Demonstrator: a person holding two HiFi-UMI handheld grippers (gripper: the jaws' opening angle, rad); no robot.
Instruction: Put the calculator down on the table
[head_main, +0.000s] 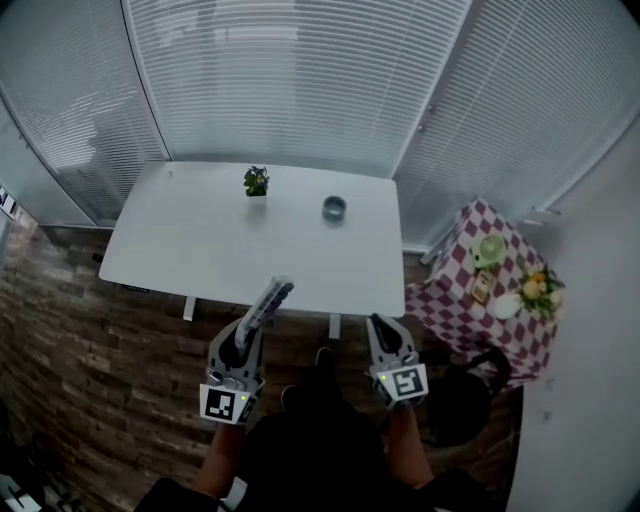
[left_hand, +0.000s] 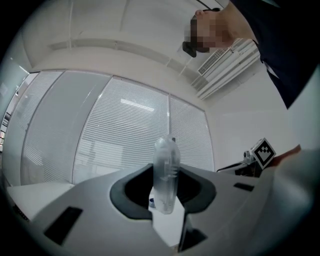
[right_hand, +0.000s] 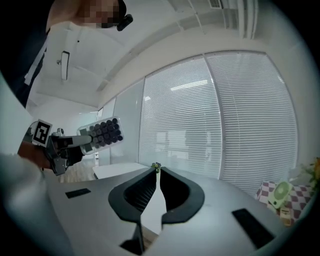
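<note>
**Head view:** A white surface (head_main: 200, 250) sits ahead, in front of blinds (head_main: 300, 80). On its far side are a small plant (head_main: 256, 182) & a gray cup (head_main: 334, 208), apart from each other. The L gripper (head_main: 255, 322) grips the calc (head_main: 276, 296) by its low end. The calc is tilted up & away. It is in the air, not lying on the surface, & its top end shows at the surface's near edge. The R gripper (head_main: 384, 325) is beside it, near that same edge, w/ nothing in it. To the right is a small table w/ a red-white check cloth (head_main: 450, 300) & small things on top. The floor (head_main: 80, 350) looks like brick.

**L gripper view:** The L gripper (left_hand: 166, 172) is clamped on the calc (left_hand: 166, 157), one jaw on each side. The calc is seen from its thin edge & stands straight up. Blinds are behind it. The R gripper (left_hand: 262, 152) shows at the right w/ its marker cube.

**R gripper view:** The R gripper (right_hand: 157, 170) is clenched, w/ just a thin slit btw the jaws & nothing in there. Far past the tips is the plant (right_hand: 156, 165) on the surface (right_hand: 117, 170). At the left the L gripper (right_hand: 75, 142) holds the calc (right_hand: 102, 132) up, & its dark round keys show.
</note>
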